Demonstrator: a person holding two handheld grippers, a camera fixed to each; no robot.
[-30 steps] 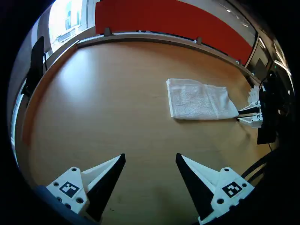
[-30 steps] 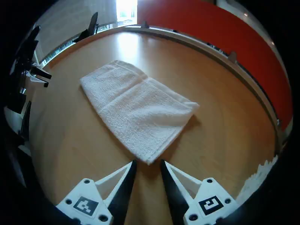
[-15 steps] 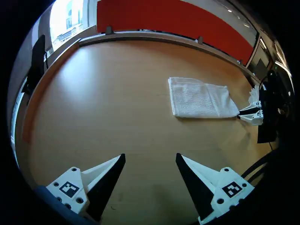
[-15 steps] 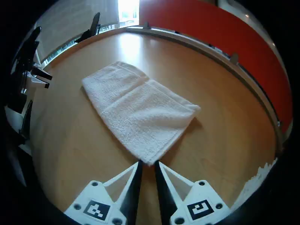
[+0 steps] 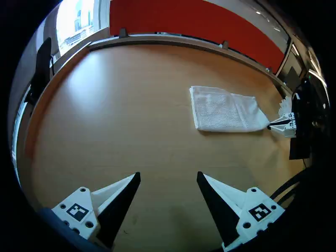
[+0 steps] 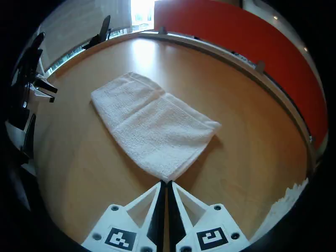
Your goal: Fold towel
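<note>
Near corner tip of towel [image 6: 153, 130] hidden between tips of right tongs [image 6: 166, 183]. Dark gear [image 6: 25, 101] at edge of worktop [image 6: 252, 138]: blurred, cut off.

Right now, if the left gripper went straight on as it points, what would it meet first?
Probably bare table, else its raised far edge; the towel sits off right.

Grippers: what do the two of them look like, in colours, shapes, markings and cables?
Both the left gripper and the right gripper have white, wedge-shaped fingers that taper to a point, with black inner faces. Each finger's base carries a square black-and-white marker and small round holes. Dark cables run beside the left gripper.
</note>
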